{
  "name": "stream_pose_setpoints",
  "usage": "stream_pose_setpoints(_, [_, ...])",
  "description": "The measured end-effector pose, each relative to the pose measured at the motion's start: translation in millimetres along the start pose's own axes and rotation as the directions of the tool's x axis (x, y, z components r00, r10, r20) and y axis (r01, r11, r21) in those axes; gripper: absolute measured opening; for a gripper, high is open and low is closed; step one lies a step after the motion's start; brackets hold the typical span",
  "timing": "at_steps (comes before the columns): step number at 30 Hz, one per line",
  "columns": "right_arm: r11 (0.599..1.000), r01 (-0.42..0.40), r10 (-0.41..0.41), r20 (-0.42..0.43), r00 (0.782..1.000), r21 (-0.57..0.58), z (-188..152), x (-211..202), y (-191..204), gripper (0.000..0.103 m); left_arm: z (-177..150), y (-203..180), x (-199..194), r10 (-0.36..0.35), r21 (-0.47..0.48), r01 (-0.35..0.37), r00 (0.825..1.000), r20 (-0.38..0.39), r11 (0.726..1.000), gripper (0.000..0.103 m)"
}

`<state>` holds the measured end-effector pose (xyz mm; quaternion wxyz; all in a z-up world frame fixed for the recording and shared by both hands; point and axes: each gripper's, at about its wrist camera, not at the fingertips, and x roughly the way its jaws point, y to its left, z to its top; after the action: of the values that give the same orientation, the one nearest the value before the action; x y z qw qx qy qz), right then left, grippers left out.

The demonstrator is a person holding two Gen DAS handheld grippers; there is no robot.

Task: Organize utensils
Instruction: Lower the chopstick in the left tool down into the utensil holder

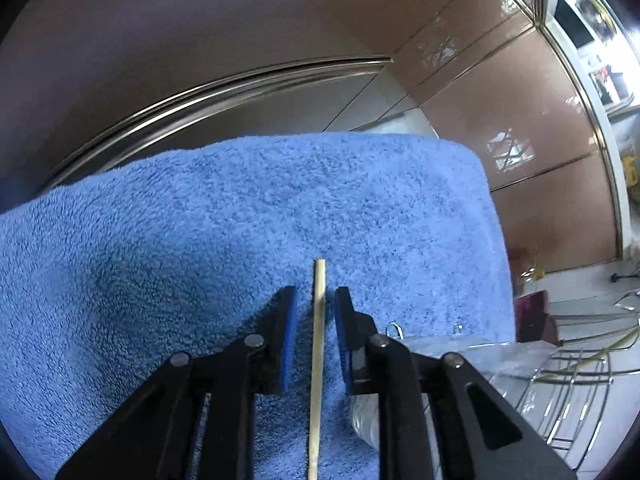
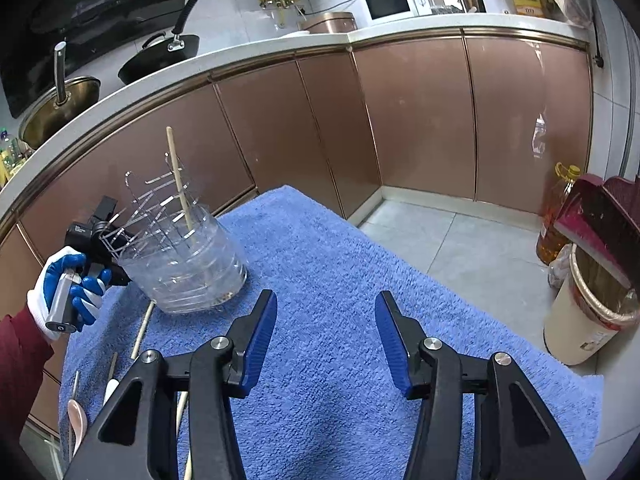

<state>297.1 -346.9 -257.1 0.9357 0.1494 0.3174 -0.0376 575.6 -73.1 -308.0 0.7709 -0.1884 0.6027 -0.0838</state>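
My left gripper [image 1: 316, 290] points down over the blue towel [image 1: 200, 220]. A wooden chopstick [image 1: 318, 344] runs lengthwise between its blue pads, with a small gap on each side, so the pads do not press it. In the right wrist view, a gloved hand [image 2: 64, 284] holds that gripper behind a clear plastic container [image 2: 188, 272]. The container holds a wire insert [image 2: 152, 208] and one chopstick standing in it [image 2: 180, 184]. Another chopstick [image 2: 142, 332], a pink spoon [image 2: 76, 416] and more utensils lie at the towel's left edge. My right gripper [image 2: 328, 296] stands open above the towel [image 2: 360, 260], nothing between its fingers.
Brown cabinets [image 2: 420, 120] under a white counter with pans [image 2: 160, 56] ring the far side. A lined bin [image 2: 588, 320], a red dustpan [image 2: 592, 216] and an oil bottle [image 2: 556, 216] stand on the tiled floor at the right. A chrome wire rack [image 1: 568, 392] shows beside the left gripper.
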Motion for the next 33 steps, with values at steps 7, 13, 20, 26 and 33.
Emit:
stream_pose_setpoints(7, [1.000, 0.010, -0.009, -0.023, 1.000, 0.024, -8, 9, -7, 0.052, -4, -20, 6, 0.102, 0.045, -0.102, 0.995, -0.006, 0.994, 0.005])
stream_pose_setpoints(13, [1.000, 0.017, -0.016, -0.032, 0.999, 0.023, -10, 10, -10, 0.052, -12, -10, -1, 0.162, 0.063, -0.162, 0.987, 0.002, 0.985, 0.005])
stream_pose_setpoints(20, [0.999, 0.024, -0.024, -0.022, 0.999, 0.041, -9, 6, -17, 0.053, -6, 4, 0, 0.176, 0.039, -0.174, 0.983, -0.043, 0.984, 0.006])
stream_pose_setpoints(26, [0.999, 0.018, -0.017, -0.033, 0.999, 0.038, -12, 6, -14, 0.053, -19, 10, -25, 0.086, 0.013, -0.088, 0.992, 0.090, 0.996, 0.005])
stream_pose_setpoints(33, [1.000, 0.004, -0.004, -0.008, 1.000, 0.015, -13, -12, -6, 0.054, -79, 0, -132, -0.119, 0.121, 0.076, 0.907, 0.403, 0.990, 0.005])
